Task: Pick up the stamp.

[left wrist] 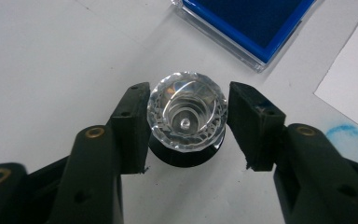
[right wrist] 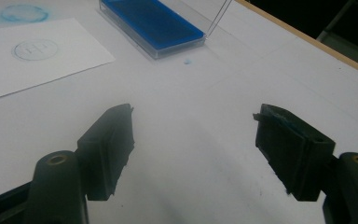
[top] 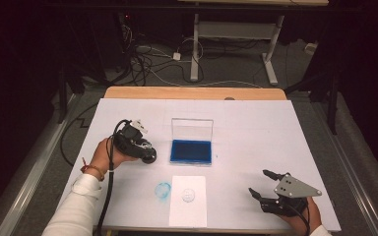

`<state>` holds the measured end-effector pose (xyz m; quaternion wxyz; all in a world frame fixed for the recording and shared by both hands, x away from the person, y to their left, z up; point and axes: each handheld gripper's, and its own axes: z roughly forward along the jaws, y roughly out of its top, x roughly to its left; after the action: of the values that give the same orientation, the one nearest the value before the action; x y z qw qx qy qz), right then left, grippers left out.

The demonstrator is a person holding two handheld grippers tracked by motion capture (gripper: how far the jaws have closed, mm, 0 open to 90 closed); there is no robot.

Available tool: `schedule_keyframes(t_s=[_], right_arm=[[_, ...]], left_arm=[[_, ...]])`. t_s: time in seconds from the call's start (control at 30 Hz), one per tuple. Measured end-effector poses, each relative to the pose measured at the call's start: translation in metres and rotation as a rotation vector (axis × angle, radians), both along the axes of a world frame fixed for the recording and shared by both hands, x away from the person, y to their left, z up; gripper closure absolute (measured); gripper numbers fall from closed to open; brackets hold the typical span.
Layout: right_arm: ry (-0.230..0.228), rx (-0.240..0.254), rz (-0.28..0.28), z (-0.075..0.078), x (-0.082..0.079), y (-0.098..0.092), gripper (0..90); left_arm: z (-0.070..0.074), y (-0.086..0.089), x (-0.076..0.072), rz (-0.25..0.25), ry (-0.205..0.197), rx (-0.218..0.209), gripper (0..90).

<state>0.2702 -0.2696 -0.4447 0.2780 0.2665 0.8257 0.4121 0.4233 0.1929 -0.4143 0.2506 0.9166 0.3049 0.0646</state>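
L tool (left wrist: 186, 123) jaws flank crystal stamp (left wrist: 187, 116) (small gap).

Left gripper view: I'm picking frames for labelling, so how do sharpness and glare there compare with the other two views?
Left gripper view: crystal-topped stamp sharp, facets glinting, no blown-out glare. Right gripper view: near gripper soft, ink pad clearer. High view: table evenly lit, surroundings dark, image grainy.

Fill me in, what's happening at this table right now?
A person works two handheld grippers at a white table. The left gripper brackets a stamp with a clear faceted knob, standing on the table left of the open blue ink pad; the jaws sit beside the knob with slight gaps. The right gripper hovers open and empty at the near right. A paper sheet bears a round stamped mark, with a blue smudge beside it.
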Motion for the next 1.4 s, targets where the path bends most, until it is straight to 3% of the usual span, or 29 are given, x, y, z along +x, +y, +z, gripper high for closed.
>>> schedule_keyframes(t_s=[0.3, 0.37, 0.5, 1.2, 1.4], right_arm=[[0.004, -0.005, 0.004, -0.0005, 0.0, 0.0007, 27.7], [0.001, -0.004, 0.005, -0.0003, -0.0004, 0.0009, 27.8], [0.004, -0.004, 0.006, -0.0005, -0.0005, 0.0007, 27.9], [0.031, -0.029, 0.021, -0.0039, 0.0005, 0.0043, 27.8], [0.037, -0.035, 0.023, -0.0044, 0.0006, 0.004, 27.8]], left_arm=[[-0.0046, -0.003, 0.0003, 0.008, -0.007, 0.026, 52.1], [-0.0047, -0.0019, 0.0006, 0.008, -0.007, 0.002, 52.3], [-0.0049, -0.0026, 0.0005, 0.008, -0.01, 0.017, 53.0], [-0.0033, -0.0007, -0.0002, -0.002, -0.017, 0.013, 53.9], [-0.0052, -0.0007, -0.0026, 0.024, -0.067, 0.009, 54.5]])
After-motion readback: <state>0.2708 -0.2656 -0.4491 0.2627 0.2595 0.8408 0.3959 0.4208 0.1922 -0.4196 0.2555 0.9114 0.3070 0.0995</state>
